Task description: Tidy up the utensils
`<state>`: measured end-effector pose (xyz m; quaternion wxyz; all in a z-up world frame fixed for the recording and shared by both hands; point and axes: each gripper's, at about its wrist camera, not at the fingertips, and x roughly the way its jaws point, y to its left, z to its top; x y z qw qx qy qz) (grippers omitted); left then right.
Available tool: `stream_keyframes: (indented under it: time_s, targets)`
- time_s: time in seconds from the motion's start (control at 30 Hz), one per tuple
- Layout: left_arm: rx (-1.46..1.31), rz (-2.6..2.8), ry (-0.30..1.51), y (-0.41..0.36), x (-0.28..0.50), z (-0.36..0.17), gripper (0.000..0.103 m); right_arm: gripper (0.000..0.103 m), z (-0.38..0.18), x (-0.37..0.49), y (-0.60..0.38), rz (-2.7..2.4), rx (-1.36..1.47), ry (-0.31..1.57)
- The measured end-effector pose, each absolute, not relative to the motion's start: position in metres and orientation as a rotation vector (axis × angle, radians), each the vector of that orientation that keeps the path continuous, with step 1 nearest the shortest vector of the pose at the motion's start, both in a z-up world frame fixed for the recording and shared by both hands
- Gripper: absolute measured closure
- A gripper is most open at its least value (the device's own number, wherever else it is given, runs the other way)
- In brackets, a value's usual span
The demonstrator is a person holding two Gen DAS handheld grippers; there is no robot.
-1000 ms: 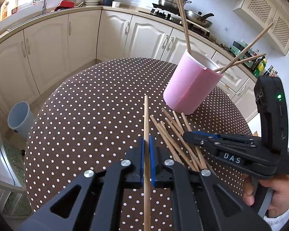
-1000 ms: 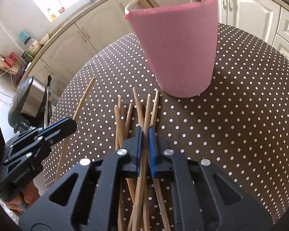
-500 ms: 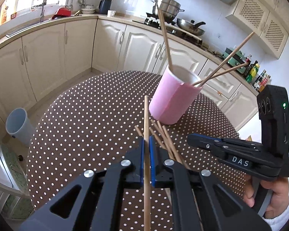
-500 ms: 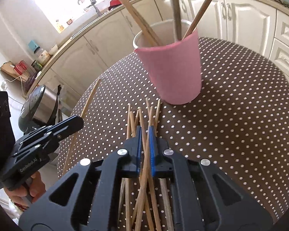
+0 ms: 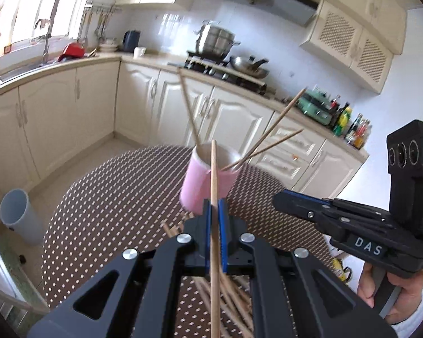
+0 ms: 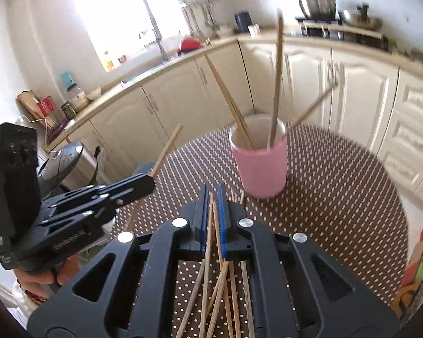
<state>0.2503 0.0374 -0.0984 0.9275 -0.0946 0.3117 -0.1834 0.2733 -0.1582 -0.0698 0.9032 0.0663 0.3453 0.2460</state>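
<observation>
Above the dotted table point(image 5: 104, 197), both tools pinching chopsticks (right one's point(image 6: 215, 217) only in its own view).

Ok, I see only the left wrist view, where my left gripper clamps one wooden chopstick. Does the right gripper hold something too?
Observer: Yes, the right gripper is shut on a thin wooden chopstick; whether a second is pinched, I cannot tell.
Operator: What is behind my left gripper?
Observer: A silver round cooker sits beyond the left gripper and its long wooden chopstick, off the brown dotted table.
Operator: Anything right of the pink cylindrical cup?
Observer: A colourful box shows by the table's right rim.
</observation>
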Motion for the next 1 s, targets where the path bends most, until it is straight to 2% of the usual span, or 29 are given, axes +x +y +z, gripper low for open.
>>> stream_keyframes:
  time_s: [0.3, 0.77, 0.93, 1.0]
  targets:
    - [-0.204, -0.433, 0.53, 0.019, 0.245, -0.065, 0.097, 0.097, -0.034, 0.263, -0.153, 0.501, 0.082, 0.611]
    - [-0.219, -0.435, 0.417, 0.02, 0.281, -0.017, 0.097, 0.097, 0.008, 0.283, -0.159, 0.488, 0.072, 0.501]
    - [-0.208, -0.44, 0.409, 0.02, 0.287, -0.019, 0.097, 0.097, 0.0, 0.292, -0.157, 0.497, 0.074, 0.538]
    - [-0.186, -0.398, 0.461, 0.024, 0.288, -0.031, 0.097, 0.096, -0.018, 0.298, -0.153, 0.532, 0.062, 0.625]
